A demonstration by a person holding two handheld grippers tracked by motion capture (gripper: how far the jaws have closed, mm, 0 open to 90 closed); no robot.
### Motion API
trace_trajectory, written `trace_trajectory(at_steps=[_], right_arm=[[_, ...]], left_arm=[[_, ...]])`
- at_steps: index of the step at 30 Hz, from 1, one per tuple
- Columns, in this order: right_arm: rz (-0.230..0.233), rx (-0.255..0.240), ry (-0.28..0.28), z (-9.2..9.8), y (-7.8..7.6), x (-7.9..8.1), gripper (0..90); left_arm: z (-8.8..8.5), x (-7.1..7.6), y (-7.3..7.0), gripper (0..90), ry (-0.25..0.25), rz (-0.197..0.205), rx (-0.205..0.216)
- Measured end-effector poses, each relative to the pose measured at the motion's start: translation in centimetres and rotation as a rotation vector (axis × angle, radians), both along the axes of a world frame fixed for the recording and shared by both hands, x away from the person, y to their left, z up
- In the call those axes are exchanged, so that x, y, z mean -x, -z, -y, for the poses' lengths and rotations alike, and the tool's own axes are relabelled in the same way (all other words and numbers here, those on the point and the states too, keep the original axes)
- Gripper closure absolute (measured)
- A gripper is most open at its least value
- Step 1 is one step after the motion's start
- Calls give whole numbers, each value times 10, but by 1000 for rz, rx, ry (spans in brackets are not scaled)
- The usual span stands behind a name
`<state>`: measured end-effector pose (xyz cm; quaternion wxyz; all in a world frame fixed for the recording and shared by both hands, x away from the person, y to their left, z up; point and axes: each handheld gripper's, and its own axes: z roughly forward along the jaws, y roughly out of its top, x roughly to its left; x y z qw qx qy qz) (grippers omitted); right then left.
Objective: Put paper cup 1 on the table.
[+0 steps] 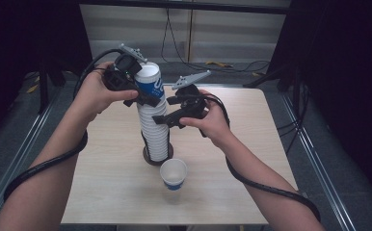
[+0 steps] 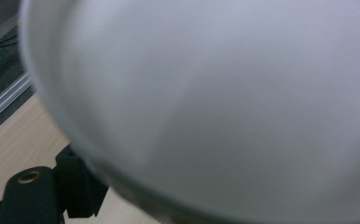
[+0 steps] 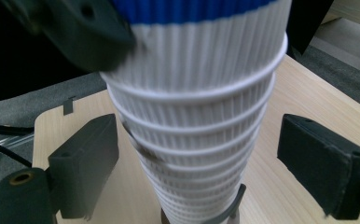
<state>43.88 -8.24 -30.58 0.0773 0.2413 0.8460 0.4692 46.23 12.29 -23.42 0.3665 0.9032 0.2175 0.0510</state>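
A tall stack of ribbed white paper cups (image 1: 156,134) stands on a dark round base (image 1: 150,161) at the middle of the table. Its top cup (image 1: 150,79), white with a blue band, leans left. My left gripper (image 1: 148,96) is shut on that top cup, one jaw lying along its outer side. In the left gripper view the cup's pale wall (image 2: 215,107) is very close and blurred. My right gripper (image 1: 162,119) is open around the stack (image 3: 192,154) lower down. Its pads stand on either side, the right one clearly apart from the cups.
A single white cup with a blue band (image 1: 173,174) stands upright just in front of the stack. The light wooden table (image 1: 242,144) has bare room left and right of the stack. Cables trail from both grippers along the forearms.
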Motion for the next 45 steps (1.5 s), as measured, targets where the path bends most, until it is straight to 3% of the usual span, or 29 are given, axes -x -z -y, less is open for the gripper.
trace_trajectory(at_steps=[14, 20, 27, 31, 45], right_arm=[[-7, -22, 19, -14, -2, -1, 114], [0, -20, 15, -14, -1, -1, 130], [-1, -11, 5, -13, 0, -1, 138], [-3, -18, 4, -12, 1, -1, 141], [-3, -17, -2, -11, 1, -1, 141]], left_arm=[[9, 2, -5, 166, 12, -5, -66], [7, 1, -5, 172, -4, -12, -43], [7, 1, -6, 174, -11, -29, -57], [7, 1, -7, 175, -21, -40, -44], [2, 1, -22, 202, -28, -48, -17]])
